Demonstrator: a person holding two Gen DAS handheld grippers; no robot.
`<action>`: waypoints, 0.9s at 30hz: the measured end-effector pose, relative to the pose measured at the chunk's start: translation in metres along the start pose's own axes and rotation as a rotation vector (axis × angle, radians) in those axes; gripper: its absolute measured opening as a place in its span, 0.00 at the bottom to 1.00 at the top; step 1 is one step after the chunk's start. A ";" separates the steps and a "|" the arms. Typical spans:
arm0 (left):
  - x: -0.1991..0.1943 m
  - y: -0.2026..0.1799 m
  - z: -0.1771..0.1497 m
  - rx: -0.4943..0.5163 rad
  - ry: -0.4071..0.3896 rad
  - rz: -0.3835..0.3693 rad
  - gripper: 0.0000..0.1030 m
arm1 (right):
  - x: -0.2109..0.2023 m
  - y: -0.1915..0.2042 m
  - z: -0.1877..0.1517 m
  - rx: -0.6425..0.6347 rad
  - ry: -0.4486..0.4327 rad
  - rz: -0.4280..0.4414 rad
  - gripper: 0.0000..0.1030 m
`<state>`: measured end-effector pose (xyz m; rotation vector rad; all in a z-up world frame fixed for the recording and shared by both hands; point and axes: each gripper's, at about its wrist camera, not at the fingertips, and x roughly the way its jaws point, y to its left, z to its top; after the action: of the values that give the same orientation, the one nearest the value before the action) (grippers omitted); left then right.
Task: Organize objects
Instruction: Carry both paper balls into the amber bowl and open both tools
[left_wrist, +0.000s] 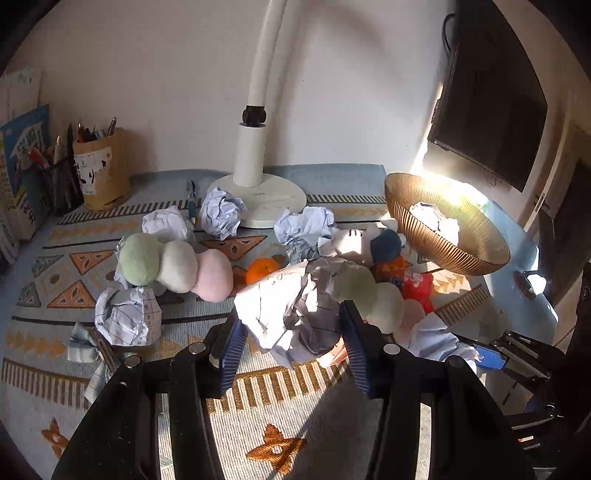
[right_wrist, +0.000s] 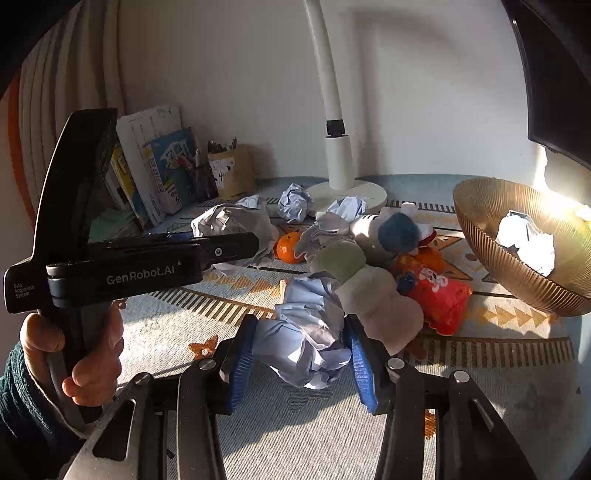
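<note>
Two sets of tongs, two crumpled sheets: left tongs (left_wrist: 293, 334) clamped on a white paper ball with pen marks (left_wrist: 286, 317), right tongs (right_wrist: 301, 354) clamped on a pale blue paper ball (right_wrist: 306, 332), both wads just above the patterned cloth of the counter (left_wrist: 295, 413), near its front edge. Featherweight, springy, easily crushed; likely to squirm or shed a loose flap, so best pinched across the dense middle, not a stray corner. Beyond, more paper balls (left_wrist: 221, 212), a three-ball plush (left_wrist: 173, 264), a mandarin (left_wrist: 262, 270) and a red packet (right_wrist: 437, 295) scattered about. At right, ribbed gold bowl (left_wrist: 436, 240) already cradling one wad (left_wrist: 437, 218), the probable drop-off
</note>
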<state>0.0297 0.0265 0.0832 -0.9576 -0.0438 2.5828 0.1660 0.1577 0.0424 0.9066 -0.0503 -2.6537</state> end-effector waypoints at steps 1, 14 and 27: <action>-0.003 -0.010 0.008 0.017 -0.020 -0.012 0.45 | -0.009 -0.007 0.005 0.001 -0.013 -0.019 0.45; 0.067 -0.145 0.092 0.155 -0.044 -0.152 0.45 | -0.080 -0.183 0.057 0.414 -0.210 -0.479 0.45; 0.109 -0.152 0.091 0.092 -0.007 -0.164 0.88 | -0.066 -0.221 0.050 0.508 -0.209 -0.467 0.74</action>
<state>-0.0512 0.2161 0.1100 -0.8739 -0.0051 2.4157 0.1182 0.3838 0.0905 0.8565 -0.6643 -3.2404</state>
